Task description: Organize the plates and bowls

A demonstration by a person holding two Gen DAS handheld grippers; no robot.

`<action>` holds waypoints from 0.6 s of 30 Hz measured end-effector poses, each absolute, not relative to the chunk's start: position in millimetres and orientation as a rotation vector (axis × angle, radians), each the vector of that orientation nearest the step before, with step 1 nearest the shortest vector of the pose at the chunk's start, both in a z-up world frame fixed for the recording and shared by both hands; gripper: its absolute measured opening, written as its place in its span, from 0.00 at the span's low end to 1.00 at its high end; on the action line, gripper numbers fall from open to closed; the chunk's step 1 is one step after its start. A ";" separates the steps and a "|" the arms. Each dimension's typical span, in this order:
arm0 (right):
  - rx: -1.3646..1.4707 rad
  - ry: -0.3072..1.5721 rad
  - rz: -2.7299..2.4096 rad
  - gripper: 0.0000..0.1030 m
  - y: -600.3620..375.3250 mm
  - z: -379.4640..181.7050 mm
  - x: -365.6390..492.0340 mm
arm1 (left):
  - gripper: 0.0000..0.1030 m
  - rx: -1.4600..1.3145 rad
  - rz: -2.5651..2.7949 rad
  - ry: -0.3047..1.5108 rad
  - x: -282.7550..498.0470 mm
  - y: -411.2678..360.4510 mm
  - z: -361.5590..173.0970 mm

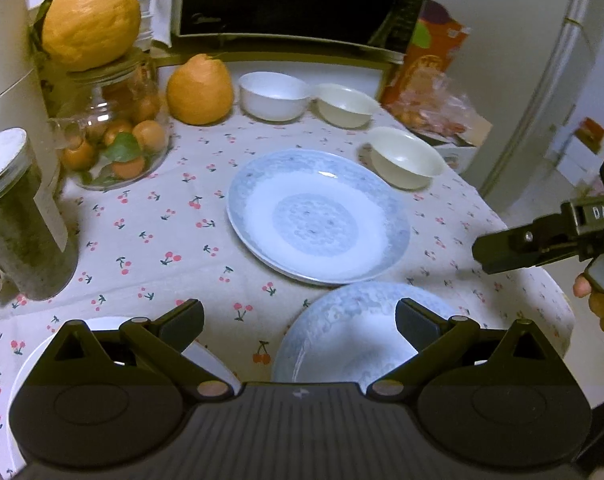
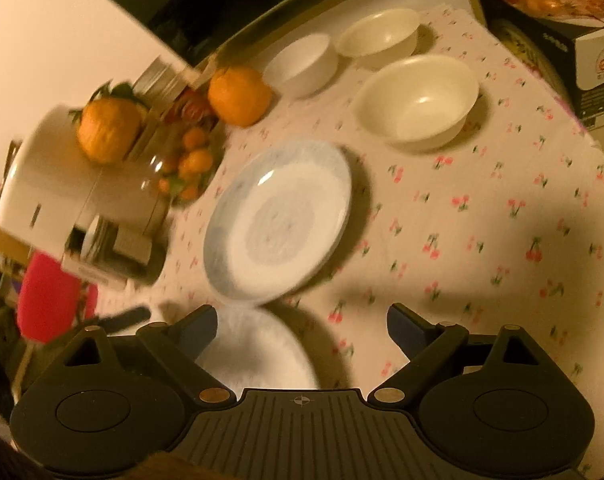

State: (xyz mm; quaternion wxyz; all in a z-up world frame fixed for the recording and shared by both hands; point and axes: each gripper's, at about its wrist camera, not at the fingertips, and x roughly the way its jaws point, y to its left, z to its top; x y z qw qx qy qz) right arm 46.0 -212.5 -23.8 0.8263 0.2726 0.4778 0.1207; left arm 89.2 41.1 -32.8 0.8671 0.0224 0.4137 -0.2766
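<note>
Plate [image 1: 353, 336] under left gripper [image 1: 300, 320], untouched

The left gripper [image 1: 300, 320] hangs over the tablecloth [image 1: 150, 232] with its jaws wide apart and nothing between them. Under its right finger lies a blue plate [image 1: 341, 328]; a second plate [image 1: 317, 216] lies beyond. Three bowls [image 1: 405, 158] stand behind. The right gripper [image 1: 497, 250] enters from the right.

"DAS" in pale letters on the right gripper [image 1: 479, 250] — far right; the box's [image 2: 599, 68] print is unreadable.
</note>
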 end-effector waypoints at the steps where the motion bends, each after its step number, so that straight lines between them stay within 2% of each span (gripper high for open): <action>1: 0.570 1.005 0.256 0.91 -210.0 -23.0 41.4 | 0.99 0.047 -0.589 0.863 88.3 42.5 -33.6; 9: 0.528 0.967 0.291 0.91 -197.1 -22.5 5.1 | 0.97 0.049 -0.667 0.837 80.3 50.0 -39.0; 15: 0.483 0.978 0.327 0.91 -183.6 -31.8 -17.7 | 0.86 0.080 -0.725 0.814 76.5 48.3 -42.5; 18: 0.469 0.989 0.367 0.91 -176.1 -35.2 -27.8 | 0.77 0.089 -0.748 0.821 76.4 46.5 -43.7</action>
